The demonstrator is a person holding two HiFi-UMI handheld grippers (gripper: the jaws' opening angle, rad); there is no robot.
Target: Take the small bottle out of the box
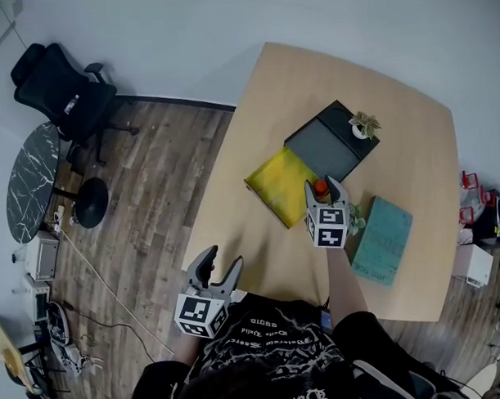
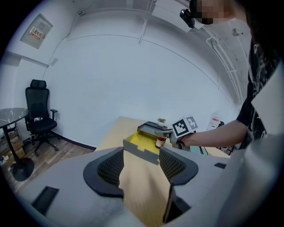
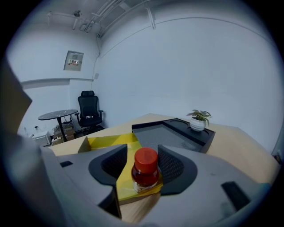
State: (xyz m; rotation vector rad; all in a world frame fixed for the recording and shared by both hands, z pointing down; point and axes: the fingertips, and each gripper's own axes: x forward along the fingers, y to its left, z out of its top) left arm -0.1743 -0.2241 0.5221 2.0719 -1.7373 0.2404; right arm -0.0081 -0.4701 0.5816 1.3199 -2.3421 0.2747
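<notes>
White walls, wood floor, tan wooden surface in the middle. Black office chair and a dark round table stand far left, off the surface.

On the surface there is a yellow box, open, with a dark grey tray touching its far side. A small potted plant sits on the tray's far right corner. A teal book lies to the right, near the edge.

The right claw is over the box's right near corner. Its jaws are closed in on the small bottle, which has a red cap and dark contents, with the pads against its sides. The bottle base sits level with the yellow rim; I can't tell if it is clear of the box.

The left claw hangs at the near left edge of the surface, well apart from the box. Its jaws are spread with nothing between them, only bare wood showing.
</notes>
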